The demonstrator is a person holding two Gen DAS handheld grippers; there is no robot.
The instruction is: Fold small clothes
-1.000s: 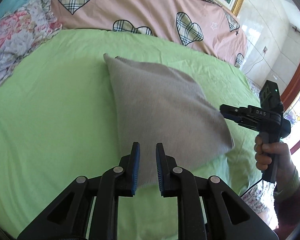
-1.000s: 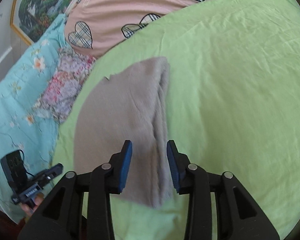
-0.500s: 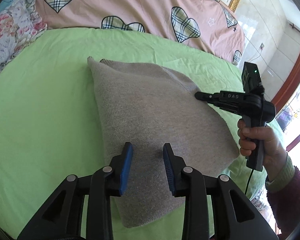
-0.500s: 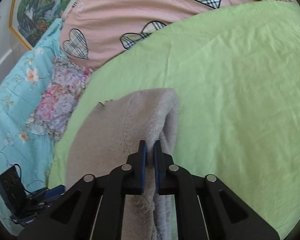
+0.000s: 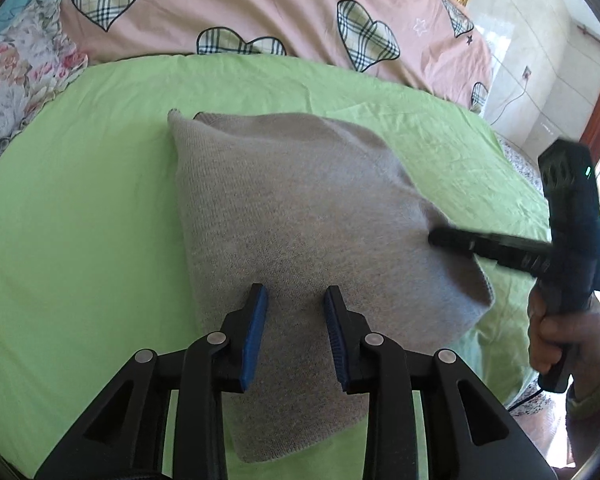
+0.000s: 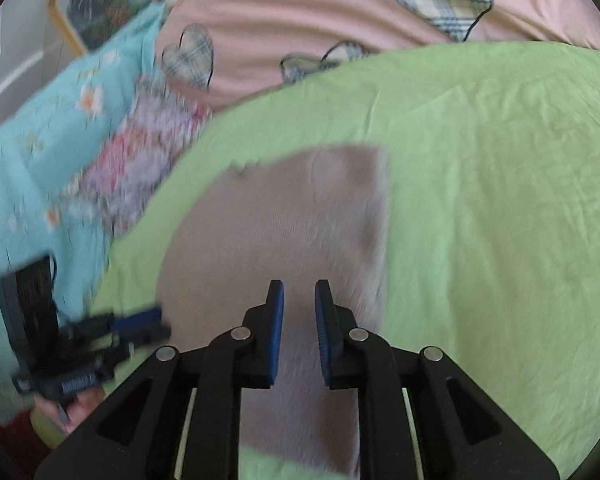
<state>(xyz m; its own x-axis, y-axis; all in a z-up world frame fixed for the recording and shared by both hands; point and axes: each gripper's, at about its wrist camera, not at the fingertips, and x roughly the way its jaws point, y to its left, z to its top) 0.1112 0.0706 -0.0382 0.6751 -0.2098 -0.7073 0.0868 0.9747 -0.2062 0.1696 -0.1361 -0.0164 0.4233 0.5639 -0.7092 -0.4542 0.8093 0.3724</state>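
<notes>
A folded grey knit garment (image 5: 300, 216) lies flat on the green bedsheet (image 5: 80, 220). My left gripper (image 5: 296, 304) is open, its jaws hovering over the garment's near end, holding nothing. The right gripper shows in the left wrist view (image 5: 436, 237) with its tips at the garment's right edge. In the blurred right wrist view the right gripper (image 6: 299, 300) is open with a narrow gap above the garment (image 6: 284, 224), empty. The left gripper (image 6: 148, 320) shows at lower left there, by the garment's left edge.
A pink quilt with plaid hearts (image 5: 260, 4) lies along the far side of the bed. Floral bedding (image 5: 20, 64) is piled at the left; a turquoise floral one (image 6: 32, 152) shows in the right wrist view. The bed's right edge (image 5: 540, 216) drops to the floor.
The right gripper, shut on the garment's right edge half a second ago, has let go and opened slightly. The left gripper moved forward over the garment and opened wider.
</notes>
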